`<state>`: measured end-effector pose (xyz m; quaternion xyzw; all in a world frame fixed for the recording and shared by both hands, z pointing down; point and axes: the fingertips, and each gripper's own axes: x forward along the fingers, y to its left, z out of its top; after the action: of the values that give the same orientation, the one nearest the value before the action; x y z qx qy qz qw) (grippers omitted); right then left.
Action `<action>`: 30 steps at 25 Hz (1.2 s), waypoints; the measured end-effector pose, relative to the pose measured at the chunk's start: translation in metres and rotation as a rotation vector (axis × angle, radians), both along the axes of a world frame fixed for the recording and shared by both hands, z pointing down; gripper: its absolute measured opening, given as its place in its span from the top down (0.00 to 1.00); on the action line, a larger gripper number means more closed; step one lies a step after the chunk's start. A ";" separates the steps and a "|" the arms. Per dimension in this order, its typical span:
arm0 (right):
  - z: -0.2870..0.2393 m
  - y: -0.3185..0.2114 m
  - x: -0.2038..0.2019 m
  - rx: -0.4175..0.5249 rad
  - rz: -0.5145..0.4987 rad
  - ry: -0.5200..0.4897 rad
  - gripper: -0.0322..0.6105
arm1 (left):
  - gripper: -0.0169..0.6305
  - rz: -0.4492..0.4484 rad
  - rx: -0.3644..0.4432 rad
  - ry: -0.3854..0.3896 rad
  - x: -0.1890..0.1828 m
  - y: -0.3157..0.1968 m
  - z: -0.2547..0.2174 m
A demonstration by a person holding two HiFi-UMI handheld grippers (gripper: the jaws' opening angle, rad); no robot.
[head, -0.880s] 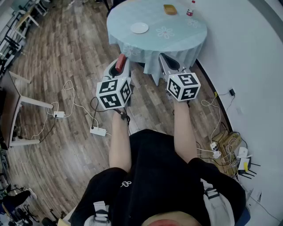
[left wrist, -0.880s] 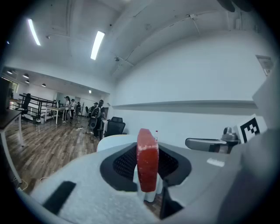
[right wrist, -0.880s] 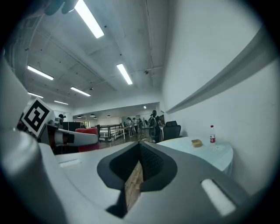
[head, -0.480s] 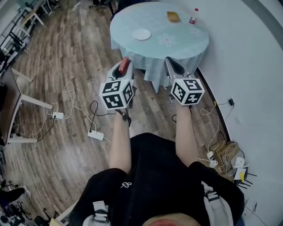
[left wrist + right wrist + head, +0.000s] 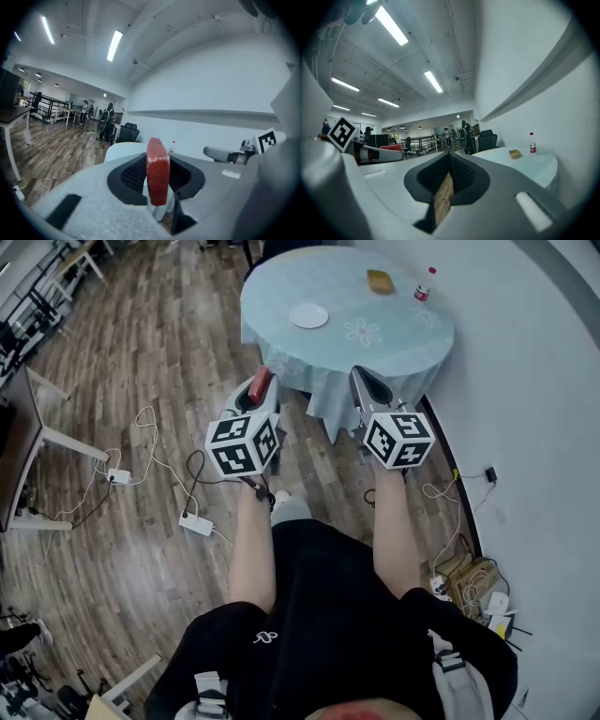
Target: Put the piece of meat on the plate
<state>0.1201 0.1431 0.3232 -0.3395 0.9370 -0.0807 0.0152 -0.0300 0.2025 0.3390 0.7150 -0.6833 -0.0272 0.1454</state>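
Note:
A red piece of meat (image 5: 260, 383) stands on edge between the pads of my left gripper (image 5: 255, 390), which is shut on it; in the left gripper view the meat (image 5: 157, 171) fills the gap between the jaws. My right gripper (image 5: 368, 385) is held beside it, shut, with nothing between its jaws. Both are in the air over the wood floor, short of the round table (image 5: 281, 292) with its pale blue cloth. A white plate (image 5: 308, 316) lies empty on the table's near left part.
A small yellow dish (image 5: 381, 281) and a red-capped bottle (image 5: 423, 287) stand at the table's far right. Cables and a power strip (image 5: 195, 521) lie on the floor at left. A desk (image 5: 19, 456) is far left, a white wall (image 5: 525, 381) close on the right.
The table and plate have shifted slightly to the right in the head view. Both grippers keep their pose, and the meat stays gripped.

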 end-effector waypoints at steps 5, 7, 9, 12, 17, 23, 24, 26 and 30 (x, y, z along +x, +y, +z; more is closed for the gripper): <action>0.016 -0.040 -0.018 -0.020 0.002 0.002 0.93 | 0.84 0.006 -0.016 0.007 -0.018 -0.038 0.018; 0.026 -0.063 -0.031 -0.023 -0.001 0.020 0.93 | 0.84 0.007 -0.023 0.018 -0.031 -0.064 0.027; 0.033 -0.094 -0.045 -0.026 0.003 0.035 0.93 | 0.84 0.009 -0.028 0.028 -0.047 -0.097 0.035; 0.037 -0.148 -0.062 -0.038 0.030 0.036 0.93 | 0.84 0.029 -0.040 0.041 -0.069 -0.152 0.044; 0.048 -0.256 -0.101 -0.091 0.077 0.053 0.93 | 0.84 0.100 -0.103 0.050 -0.103 -0.267 0.059; 0.056 -0.358 -0.134 -0.133 0.167 0.062 0.93 | 0.84 0.168 -0.177 0.087 -0.144 -0.382 0.082; 0.058 -0.371 -0.135 -0.138 0.182 0.065 0.93 | 0.84 0.181 -0.187 0.092 -0.146 -0.397 0.087; 0.068 -0.392 -0.135 -0.153 0.201 0.082 0.93 | 0.84 0.203 -0.209 0.101 -0.146 -0.423 0.096; 0.093 -0.427 -0.118 -0.220 0.252 0.105 0.93 | 0.83 0.254 -0.266 0.116 -0.132 -0.461 0.119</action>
<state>0.0019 -0.2842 0.4166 -0.4578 0.8720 -0.1623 -0.0613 -0.1623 -0.2584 0.4584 0.7671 -0.5756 0.0408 0.2802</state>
